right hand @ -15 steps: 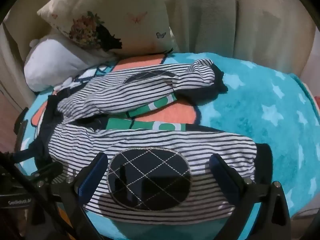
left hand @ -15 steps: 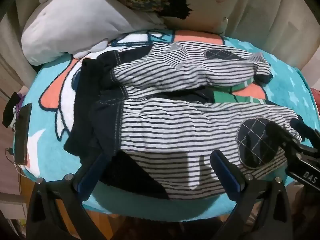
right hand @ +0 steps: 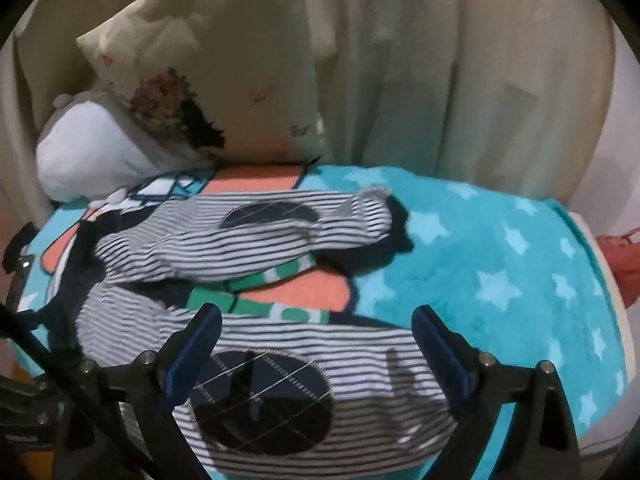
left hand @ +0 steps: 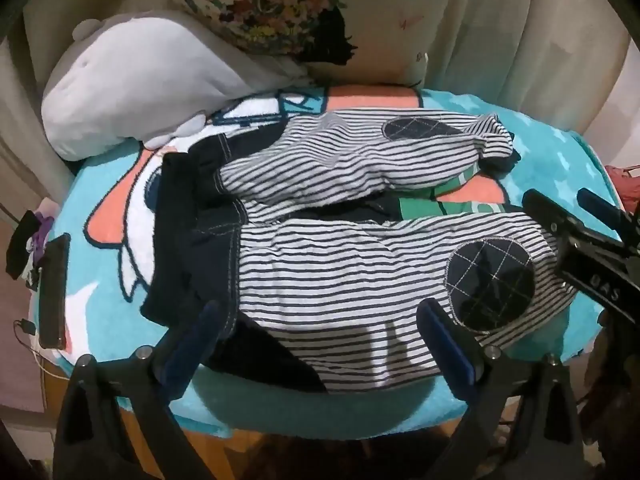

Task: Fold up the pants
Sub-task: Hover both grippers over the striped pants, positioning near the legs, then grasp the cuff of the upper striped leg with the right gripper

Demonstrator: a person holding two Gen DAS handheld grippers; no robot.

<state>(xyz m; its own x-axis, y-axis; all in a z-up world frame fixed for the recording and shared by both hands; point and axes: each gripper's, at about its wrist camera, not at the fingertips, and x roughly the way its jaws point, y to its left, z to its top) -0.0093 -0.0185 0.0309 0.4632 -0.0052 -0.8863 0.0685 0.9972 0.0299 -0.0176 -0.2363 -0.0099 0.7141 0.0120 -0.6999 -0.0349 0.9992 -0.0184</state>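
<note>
**Both grippers spread over near leg, fold not started**

Left wrist view: left gripper [left hand: 320,332] fingers [left hand: 192,344] spread wide, nothing between them, hovering over the near edge of the striped pants [left hand: 340,280]. Pants lie flat on the teal blanket [left hand: 104,292], waistband [left hand: 176,232] to the left, two legs running right and splayed apart. Near leg's knee patch [left hand: 490,284] sits right of the left gripper. Right gripper [left hand: 592,232] shows at the right edge, close to the near leg's cuff end; contact cannot be told here. A dark phone-like slab [left hand: 54,292] lies on the blanket's left edge. Grey plush [left hand: 136,88] and floral pillow [left hand: 288,20] behind.

Right wrist view: right gripper [right hand: 320,348] also released, fingers [right hand: 440,344] wide, straddling the same knee patch [right hand: 264,404] without pinching fabric. Far leg [right hand: 248,240] is blurred.

Step, judged: pre-grasp, first fold still ahead. Next move likely calls for both grippers to drop and pinch the near leg's edge, then carry it over onto the far leg.

Only the left view shows the waistband clearly; only the right view shows the bare starred blanket [right hand: 520,280] beyond the cuffs.
</note>
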